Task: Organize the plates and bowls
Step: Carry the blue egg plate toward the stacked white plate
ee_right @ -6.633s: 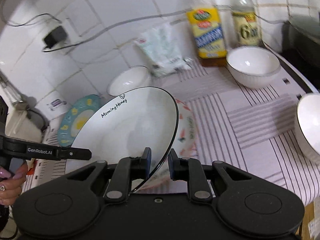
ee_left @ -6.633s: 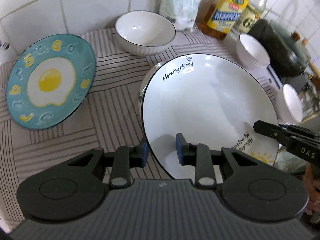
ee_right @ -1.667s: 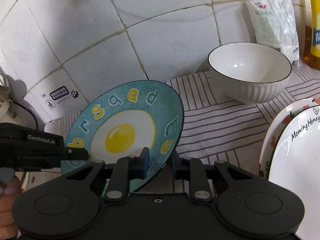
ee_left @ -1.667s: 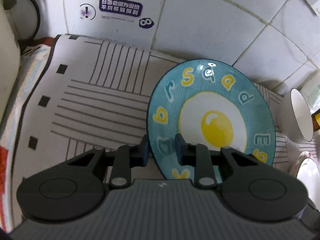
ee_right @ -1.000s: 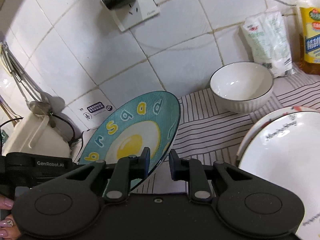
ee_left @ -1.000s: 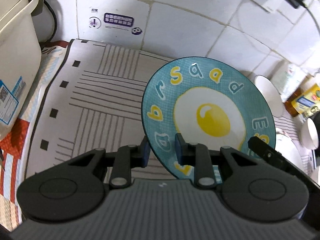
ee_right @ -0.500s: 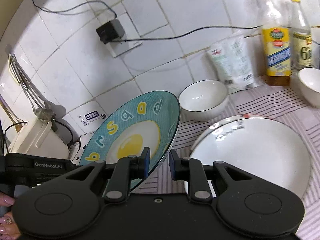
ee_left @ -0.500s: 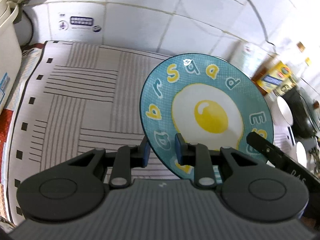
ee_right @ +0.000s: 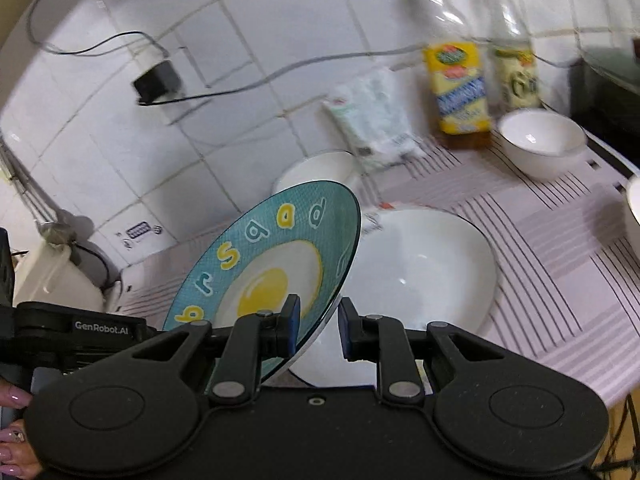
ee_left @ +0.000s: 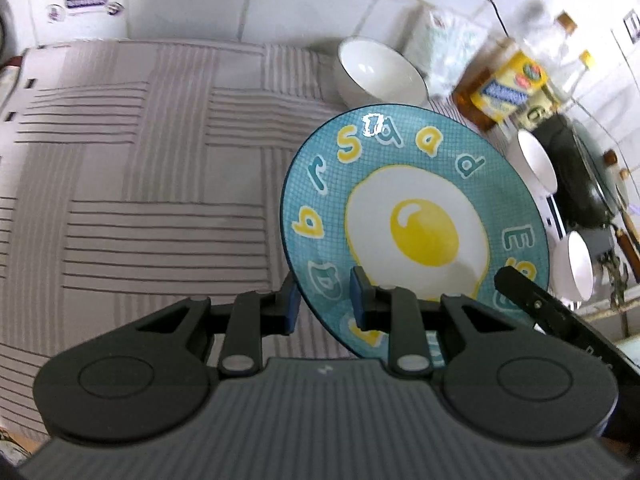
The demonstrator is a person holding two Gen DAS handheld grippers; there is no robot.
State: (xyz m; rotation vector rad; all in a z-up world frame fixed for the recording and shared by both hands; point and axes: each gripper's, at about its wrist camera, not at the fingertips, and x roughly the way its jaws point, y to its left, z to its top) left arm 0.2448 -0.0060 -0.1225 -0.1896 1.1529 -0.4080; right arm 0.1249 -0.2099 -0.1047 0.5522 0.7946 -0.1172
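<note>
Your left tongs [ee_left: 323, 302] and right tongs [ee_right: 318, 326] are both clamped on the rim of the blue egg plate [ee_left: 416, 216], one on each side, plate held tilted in the air above the striped cloth [ee_left: 140, 184] on the table.

Open room: in the left wrist view the cloth from 9 to 11 o'clock of the plate is bare stripes, right out to the tiled wall [ee_left: 192, 0]. In the right wrist view the big white plate [ee_right: 424, 276] lies flat on the cloth just under the blue plate's 3 o'clock edge, with another plate's rim showing beneath it. Cloth at 3 o'clock of the white plate is bare up to the table edge.

Crowded side: white bowl [ee_right: 316, 172] at 12 o'clock behind the blue plate, plastic pouch [ee_right: 372, 124] leaning on the wall, two bottles [ee_right: 456, 80] at 1 o'clock, a smaller white bowl [ee_right: 540, 144] beside them, another bowl rim [ee_right: 634, 208] cut off at the right edge.

Blue plate: teal grid pattern, fried egg with yellow yolk in the centre, yellow and teal letters round the rim, dark thin edge, glossy.

Your hand [ee_right: 16, 440] shows at 8 o'clock, on the left tongs' handle.
</note>
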